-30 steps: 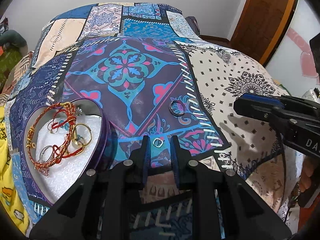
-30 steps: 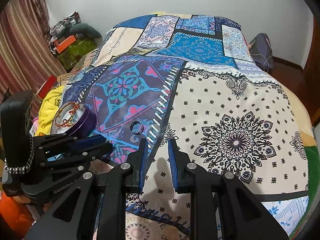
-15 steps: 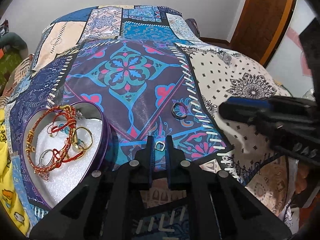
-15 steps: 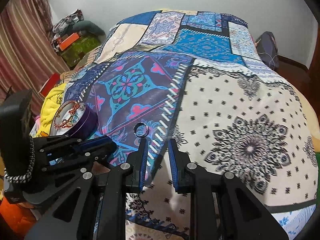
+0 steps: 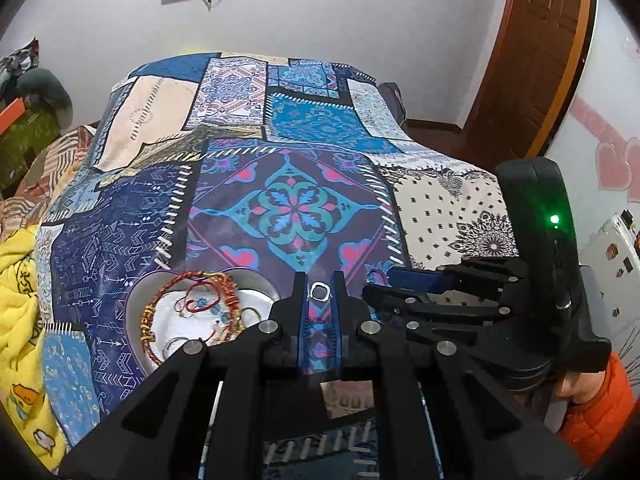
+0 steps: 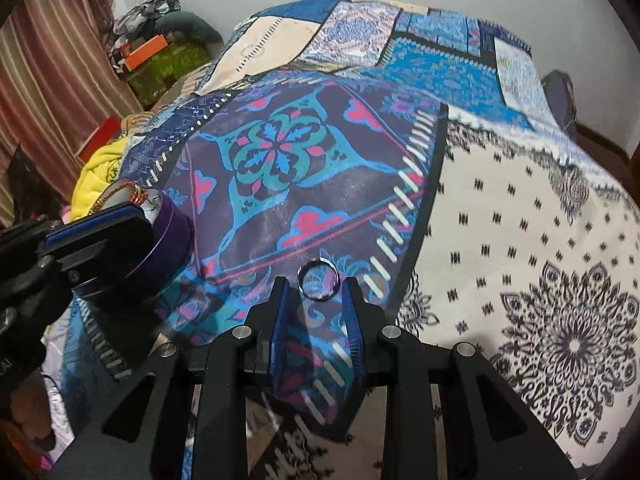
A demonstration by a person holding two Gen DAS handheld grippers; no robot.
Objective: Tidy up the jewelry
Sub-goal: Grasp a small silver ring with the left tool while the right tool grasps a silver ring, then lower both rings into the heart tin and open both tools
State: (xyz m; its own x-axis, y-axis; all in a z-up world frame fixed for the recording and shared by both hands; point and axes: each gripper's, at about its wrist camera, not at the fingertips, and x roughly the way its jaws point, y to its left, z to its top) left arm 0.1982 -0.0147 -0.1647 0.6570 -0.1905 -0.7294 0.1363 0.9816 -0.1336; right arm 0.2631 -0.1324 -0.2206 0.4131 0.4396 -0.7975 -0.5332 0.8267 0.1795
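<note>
My left gripper [image 5: 319, 284] is shut on a small silver ring [image 5: 319, 291] and holds it just right of the purple heart-shaped box [image 5: 138, 304], which holds red cord bracelets [image 5: 192, 300] and several rings on white foam. My right gripper [image 6: 316, 286] is open, its fingertips on either side of a dark metal ring [image 6: 318, 281] that lies on the patchwork bedspread [image 6: 304, 184]. The box [image 6: 168, 236] also shows at the left of the right wrist view, partly behind the left gripper [image 6: 100, 228]. The right gripper [image 5: 404, 284] shows in the left wrist view.
The patterned bedspread [image 5: 296, 208] covers the whole bed. A yellow blanket [image 5: 16, 272] lies at the left edge. A wooden door [image 5: 532, 52] stands at the back right. Clutter [image 6: 152, 48] lies on the floor beside a striped curtain [image 6: 52, 64].
My left gripper closed on the small silver ring and lifted it toward the box. My right gripper moved forward so that the dark ring lies between its open fingertips.
</note>
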